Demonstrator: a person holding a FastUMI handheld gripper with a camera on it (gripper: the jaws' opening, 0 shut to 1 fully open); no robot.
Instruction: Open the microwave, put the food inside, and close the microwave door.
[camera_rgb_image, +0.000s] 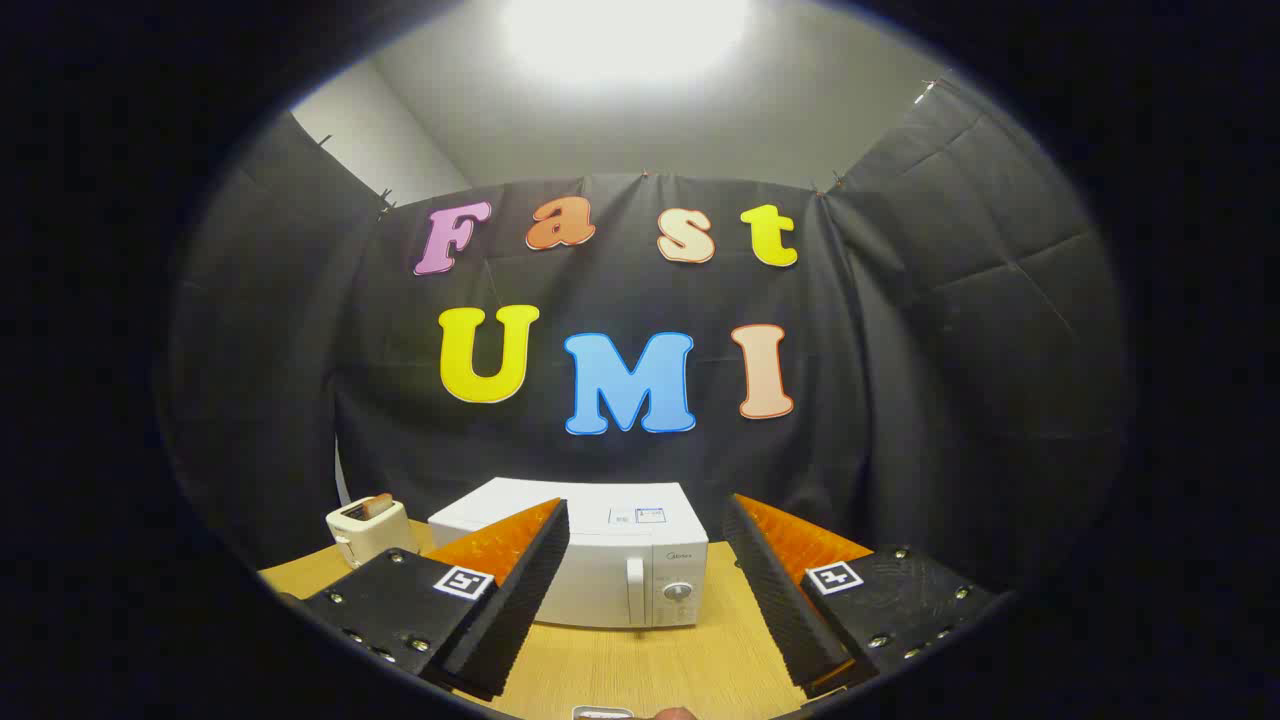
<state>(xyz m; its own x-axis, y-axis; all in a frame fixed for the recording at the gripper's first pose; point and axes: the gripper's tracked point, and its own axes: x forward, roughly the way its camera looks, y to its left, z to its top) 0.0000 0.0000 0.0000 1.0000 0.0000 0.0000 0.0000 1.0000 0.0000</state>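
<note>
A white microwave (620, 560) stands on the wooden table (640, 665) beyond my fingers, its door shut, with a vertical handle (634, 590) and a round knob (678, 592) on its right side. My gripper (645, 530) is open, held above the table in front of the microwave. Nothing is between its two black ribbed fingers (530, 590). A pale rim and a brownish bit (630, 713) peek up at the table's near edge below the fingers; I cannot tell what they are.
A cream toaster (368, 530) with a slice of toast sticking out stands to the left of the microwave at the back of the table. Black cloth walls close in the booth behind and on both sides.
</note>
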